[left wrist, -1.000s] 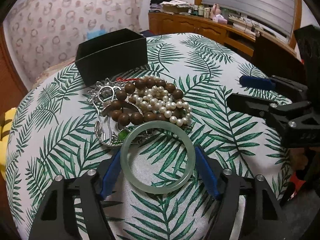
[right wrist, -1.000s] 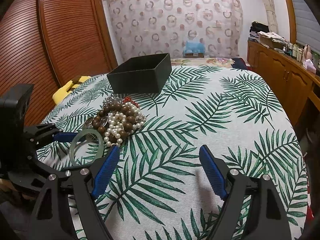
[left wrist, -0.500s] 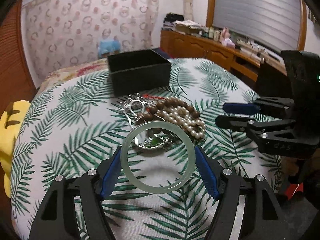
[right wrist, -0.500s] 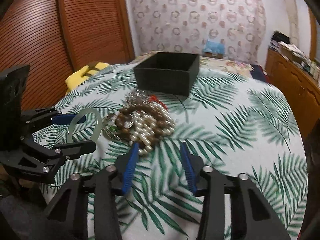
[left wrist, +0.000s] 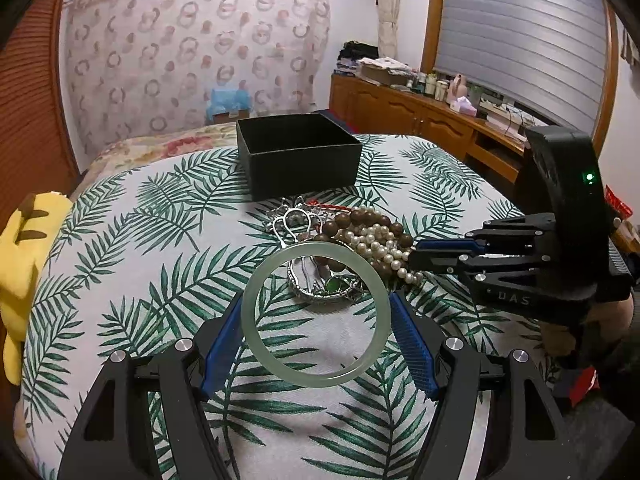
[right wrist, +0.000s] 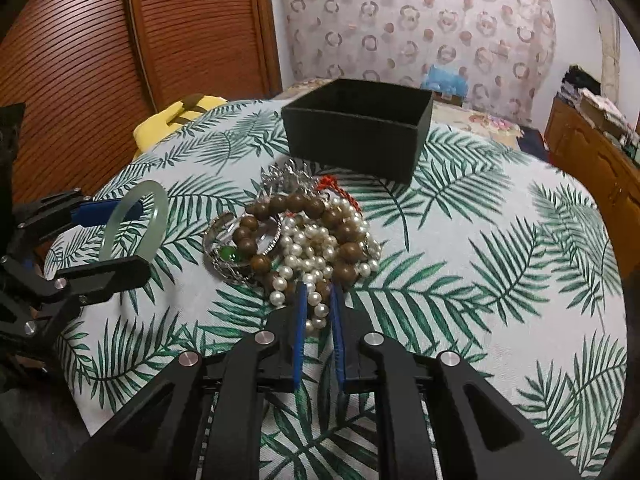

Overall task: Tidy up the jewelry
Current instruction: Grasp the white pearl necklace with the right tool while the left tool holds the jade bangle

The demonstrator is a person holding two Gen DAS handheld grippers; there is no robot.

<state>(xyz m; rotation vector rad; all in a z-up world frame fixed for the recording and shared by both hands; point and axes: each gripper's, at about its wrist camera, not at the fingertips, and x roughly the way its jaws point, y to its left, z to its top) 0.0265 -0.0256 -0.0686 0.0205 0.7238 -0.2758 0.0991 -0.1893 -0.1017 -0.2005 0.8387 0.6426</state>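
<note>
My left gripper (left wrist: pixel 316 304) is shut on a pale green jade bangle (left wrist: pixel 316 378), holding it flat above the leaf-print cloth just short of the jewelry pile. From the right wrist view, the bangle (right wrist: pixel 158 216) stands between the left gripper's fingers (right wrist: pixel 108 274). The pile holds a pearl strand (right wrist: pixel 308 248), brown wooden beads (right wrist: pixel 296 204), a silver bangle with a green stone (right wrist: pixel 226 256) and a red cord (right wrist: pixel 332 186). My right gripper (right wrist: pixel 318 292) sits at the pile's near edge. Its jaws are closing, with pearls in the narrow gap. An open black box (right wrist: pixel 352 140) stands behind the pile.
The leaf-print cloth (left wrist: pixel 120 280) covers a rounded table top that drops away on all sides. A yellow plush toy (left wrist: pixel 24 272) lies at the left edge. A wooden cabinet (left wrist: pixel 420 120) with clutter runs along the right wall, and wooden sliding doors (right wrist: pixel 80 60) stand on the left.
The left gripper lifted the bangle off the cloth and drew it back from the pile. The right gripper moved in to the pile, and its jaws narrowed from wide apart around the pearls.
</note>
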